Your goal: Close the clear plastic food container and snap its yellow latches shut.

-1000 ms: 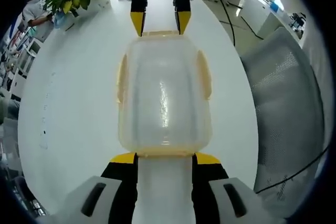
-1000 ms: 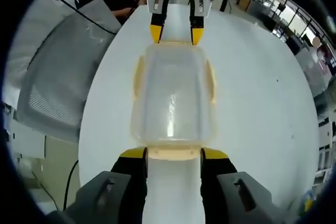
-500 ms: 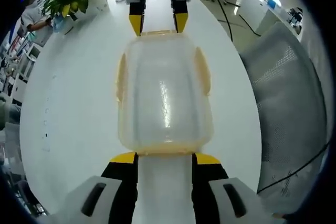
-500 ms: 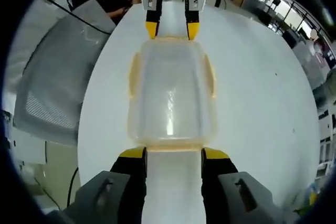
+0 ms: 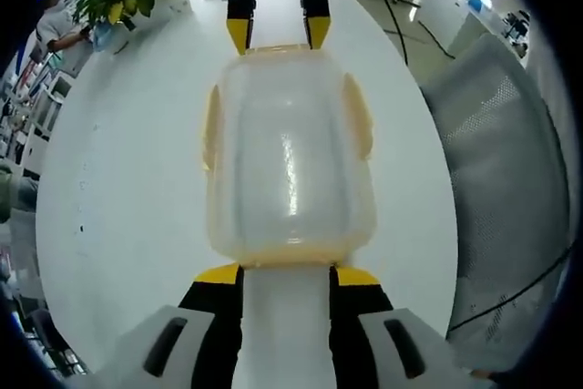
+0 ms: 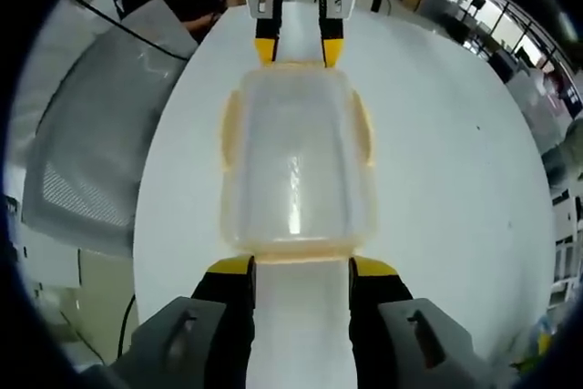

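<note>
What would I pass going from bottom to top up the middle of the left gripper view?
Left gripper → container → right gripper

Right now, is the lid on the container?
On. The lid covers the container squarely; yellow side latches lie against it. Whether they're snapped, cannot tell.

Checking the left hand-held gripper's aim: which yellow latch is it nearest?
The end latch just ahead of its jaws; the side latches sit farther along.
</note>
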Tool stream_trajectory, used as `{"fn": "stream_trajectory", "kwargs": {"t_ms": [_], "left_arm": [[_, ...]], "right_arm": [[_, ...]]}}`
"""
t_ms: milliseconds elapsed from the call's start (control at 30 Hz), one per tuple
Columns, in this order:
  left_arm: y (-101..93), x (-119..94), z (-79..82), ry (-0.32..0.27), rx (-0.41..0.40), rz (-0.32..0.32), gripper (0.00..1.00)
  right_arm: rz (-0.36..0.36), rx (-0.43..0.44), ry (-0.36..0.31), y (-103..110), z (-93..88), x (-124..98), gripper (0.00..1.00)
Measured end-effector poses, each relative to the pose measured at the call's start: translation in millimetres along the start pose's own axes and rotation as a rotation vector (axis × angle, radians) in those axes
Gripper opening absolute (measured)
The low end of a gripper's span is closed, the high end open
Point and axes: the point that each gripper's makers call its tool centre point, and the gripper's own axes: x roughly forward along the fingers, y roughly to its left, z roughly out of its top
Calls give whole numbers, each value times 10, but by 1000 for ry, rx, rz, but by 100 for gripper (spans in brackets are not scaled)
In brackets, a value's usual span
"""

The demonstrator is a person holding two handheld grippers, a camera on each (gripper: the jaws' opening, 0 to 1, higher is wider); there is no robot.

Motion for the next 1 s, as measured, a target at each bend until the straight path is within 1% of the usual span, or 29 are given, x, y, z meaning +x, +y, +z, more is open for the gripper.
{"fn": "stream_trajectory", "kwargs": {"t_ms": [67,100,133,167,233,267,333,367,400,467,500,533,567,600,633,667,700,733,767,800,833,867,900,933,967,1000], "left_arm": [[1,5,-46,6,-18,2,32],[-8,4,-88,14,-50,-2,33],[-29,-1,-160,29,-108,-10,34],[-37,-7,-212,38,-144,-14,36],[-36,-25,-293,37,-201,-15,39],[-38,-34,-320,37,-220,-18,40],[-55,-73,-422,61,-286,-28,43],[-71,-91,-478,77,-334,-36,45],[-80,-105,-524,93,-370,-36,47],[-103,-140,-629,133,-467,-38,54],[-120,-163,-661,143,-528,-42,55],[-132,-177,-656,135,-565,-49,57],[-139,-197,-644,123,-616,-53,58],[-178,-236,-614,113,-701,-74,59],[-223,-262,-556,86,-757,-110,61],[-279,-304,-457,44,-879,-161,63],[-308,-342,-379,15,-974,-201,64],[-314,-377,-289,-29,-1039,-239,64],[-304,-412,-190,-83,-1097,-274,61],[-293,-475,-93,-122,-1188,-316,58],[-260,-509,-14,-166,-1231,-336,53],[-209,-552,97,-225,-1287,-355,52],[-168,-564,135,-246,-1316,-352,52],[-110,-563,172,-264,-1350,-336,53],[-75,-551,184,-269,-1366,-322,53],[-66,-520,188,-255,-1372,-312,53]], "right_arm": [[17,20,-10,23,-28,15,37],[35,38,-6,54,-62,22,38],[51,68,12,93,-131,33,41],[44,66,23,93,-188,48,43],[42,75,42,114,-276,55,46],[49,98,58,138,-340,51,47],[45,134,71,145,-424,33,47],[37,149,79,134,-457,20,48],[11,172,97,91,-519,-4,48],[-34,213,123,14,-601,-42,48],[-54,267,132,-18,-642,-72,48],[-63,308,134,-37,-663,-94,48],[-77,356,124,-75,-673,-136,47],[-83,388,119,-93,-680,-167,47],[-84,434,116,-96,-684,-202,47],[-82,474,112,-97,-681,-235,47],[-83,568,81,-103,-626,-306,46],[-80,586,67,-106,-602,-321,44],[-63,661,28,-103,-530,-372,43],[-42,730,5,-85,-480,-404,42],[-14,798,-33,-70,-402,-428,42],[30,879,-89,-45,-281,-466,41],[52,913,-133,-38,-189,-486,40],[73,956,-192,-46,-73,-513,39],[82,985,-221,-52,-11,-525,37],[94,1029,-251,-55,62,-534,36]]}}
